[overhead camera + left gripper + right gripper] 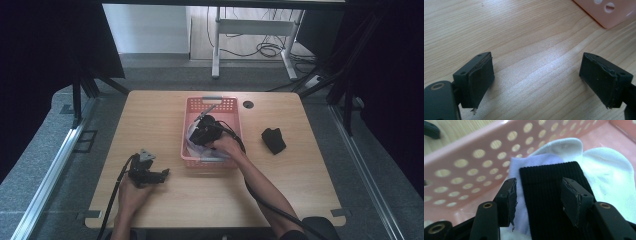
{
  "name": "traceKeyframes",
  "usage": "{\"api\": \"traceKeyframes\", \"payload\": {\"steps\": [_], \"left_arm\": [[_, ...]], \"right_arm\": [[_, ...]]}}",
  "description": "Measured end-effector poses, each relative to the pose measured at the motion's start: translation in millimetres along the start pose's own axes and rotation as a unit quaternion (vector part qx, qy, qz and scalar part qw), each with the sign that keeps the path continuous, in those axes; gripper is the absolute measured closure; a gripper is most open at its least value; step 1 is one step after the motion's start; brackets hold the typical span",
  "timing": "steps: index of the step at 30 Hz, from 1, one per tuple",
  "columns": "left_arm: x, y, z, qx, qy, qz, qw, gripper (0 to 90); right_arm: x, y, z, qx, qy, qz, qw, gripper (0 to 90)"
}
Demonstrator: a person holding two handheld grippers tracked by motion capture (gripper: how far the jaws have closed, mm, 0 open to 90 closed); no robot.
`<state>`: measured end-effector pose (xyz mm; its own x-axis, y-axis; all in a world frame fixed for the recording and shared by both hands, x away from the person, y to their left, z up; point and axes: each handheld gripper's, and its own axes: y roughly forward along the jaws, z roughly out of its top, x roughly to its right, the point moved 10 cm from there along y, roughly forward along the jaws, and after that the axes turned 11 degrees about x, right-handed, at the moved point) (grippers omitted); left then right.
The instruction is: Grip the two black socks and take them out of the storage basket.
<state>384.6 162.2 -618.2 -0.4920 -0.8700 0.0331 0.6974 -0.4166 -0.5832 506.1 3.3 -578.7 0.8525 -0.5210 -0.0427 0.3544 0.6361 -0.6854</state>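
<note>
Where high view blurs, right gripper (pixel 537 200) straddles black sock (pixel 549 195), jaws parted.

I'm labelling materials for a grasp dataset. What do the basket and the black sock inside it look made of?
The pink basket looks like moulded plastic: glossy walls punched with even round holes. The black sock looks like ribbed knit fabric, matte, with fine parallel ridges; the fibre itself can't be told.
</note>
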Motion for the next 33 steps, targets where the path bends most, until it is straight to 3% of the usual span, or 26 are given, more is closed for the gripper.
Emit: {"api": "traceKeyframes", "payload": {"steps": [5, 6, 7, 8, 10, 14, 22, 26, 33], "left_arm": [[0.0, 0.0, 0.0, 0.0, 0.0, 0.0, 1.0, 12.0], [0.0, -0.1, 0.0, 0.0, 0.0, 0.0, 1.0, 12.0], [0.0, 0.0, 0.0, 0.0, 0.0, 0.0, 1.0, 12.0], [0.0, 0.0, 0.0, 0.0, 0.0, 0.0, 1.0, 12.0], [0.0, 0.0, 0.0, 0.0, 0.0, 0.0, 1.0, 12.0], [0.0, 0.0, 0.0, 0.0, 0.0, 0.0, 1.0, 12.0], [-0.2, 0.0, 0.0, 0.0, 0.001, 0.0, 1.0, 12.0], [-0.2, 0.0, 0.0, 0.0, 0.001, 0.0, 1.0, 12.0], [0.0, 0.1, 0.0, 0.0, 0.0, 0.0, 1.0, 12.0]], "right_arm": [[5.2, 5.7, -6.5, -0.015, 0.0, -0.014, 0.9998, 51.2], [6.7, 5.5, -8.0, -0.021, 0.003, -0.023, 0.9995, 57.8], [6.7, 5.5, -8.0, -0.021, 0.003, -0.023, 0.9995, 57.8], [7.5, 4.6, -8.1, -0.025, 0.011, -0.027, 0.9993, 67.5], [10.4, 2.8, -8.7, -0.029, 0.017, -0.043, 0.9985, 76.9], [11.8, -1.2, -8.1, -0.026, 0.041, -0.044, 0.9978, 83.8], [12.4, -21.9, 12.2, 0.018, 0.048, -0.044, 0.9977, 84.0], [12.0, -43.0, 28.1, 0.052, 0.047, -0.039, 0.9967, 83.6], [13.6, -70.0, 43.6, 0.085, 0.044, -0.04, 0.9946, 83.4]]}}
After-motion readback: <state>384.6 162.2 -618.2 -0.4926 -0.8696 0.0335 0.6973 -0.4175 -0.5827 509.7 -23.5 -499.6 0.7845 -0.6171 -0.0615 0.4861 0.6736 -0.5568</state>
